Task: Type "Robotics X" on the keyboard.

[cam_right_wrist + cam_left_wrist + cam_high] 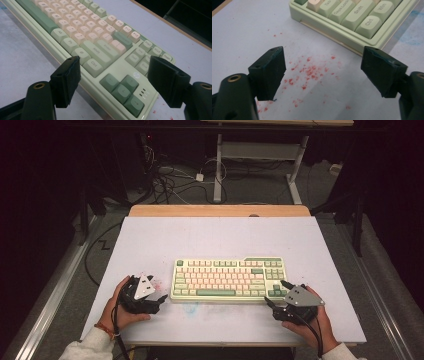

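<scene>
The keyboard is pale green with cream and darker green keys, flat on my worktop. My left hand-held gripper and right hand-held gripper both gape apart, empty.

Keyboard: pale green case, cream and green keycaps, lying flat on the white table surface, near the 6 o'clock edge, roughly centred side to side. Dark green arrow-key cluster sits at the keyboard's 3 o'clock end.

Red speckle stain on the table surface just beside the keyboard's 9 o'clock end; faint blue smudge just at 6 o'clock of the keyboard.

Wooden strip borders the table at 12 o'clock.

Beyond, on the floor: tangled cables toward 11 o'clock, and white desk legs at 12 o'clock.
</scene>
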A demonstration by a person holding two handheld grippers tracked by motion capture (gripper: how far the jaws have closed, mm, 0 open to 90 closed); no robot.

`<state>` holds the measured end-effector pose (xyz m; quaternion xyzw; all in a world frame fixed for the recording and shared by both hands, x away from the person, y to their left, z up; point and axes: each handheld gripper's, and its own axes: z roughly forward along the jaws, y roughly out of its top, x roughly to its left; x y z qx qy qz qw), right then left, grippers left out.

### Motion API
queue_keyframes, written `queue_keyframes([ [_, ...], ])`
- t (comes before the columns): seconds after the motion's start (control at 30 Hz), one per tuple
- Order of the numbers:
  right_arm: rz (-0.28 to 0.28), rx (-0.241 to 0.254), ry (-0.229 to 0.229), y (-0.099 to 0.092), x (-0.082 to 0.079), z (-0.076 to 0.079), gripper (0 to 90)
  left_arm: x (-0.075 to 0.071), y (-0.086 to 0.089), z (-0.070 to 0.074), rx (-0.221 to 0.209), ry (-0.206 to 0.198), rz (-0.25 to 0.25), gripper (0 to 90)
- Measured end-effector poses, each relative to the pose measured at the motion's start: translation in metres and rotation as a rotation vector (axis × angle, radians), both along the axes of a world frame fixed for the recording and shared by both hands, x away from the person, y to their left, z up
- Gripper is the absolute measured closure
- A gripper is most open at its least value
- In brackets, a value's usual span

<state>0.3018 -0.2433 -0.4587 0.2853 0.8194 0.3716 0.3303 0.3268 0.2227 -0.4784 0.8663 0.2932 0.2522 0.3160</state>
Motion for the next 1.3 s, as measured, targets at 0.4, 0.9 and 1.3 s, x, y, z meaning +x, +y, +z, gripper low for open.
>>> queue_keyframes([
  [0.4, 0.005, -0.013, 0.006, 0.002, 0.001, -0.002, 26.9, 0.001, 0.003, 0.010, -0.081, 0.029, 0.006, 60.8],
  [0.9, 0.012, -0.023, 0.007, 0.004, 0.002, -0.003, 27.1, 0.010, -0.023, 0.030, -0.125, 0.037, -0.080, 87.6],
  [1.3, 0.012, -0.029, 0.007, 0.004, 0.001, -0.004, 27.1, 0.027, -0.053, 0.033, -0.104, 0.052, -0.131, 87.6],
])
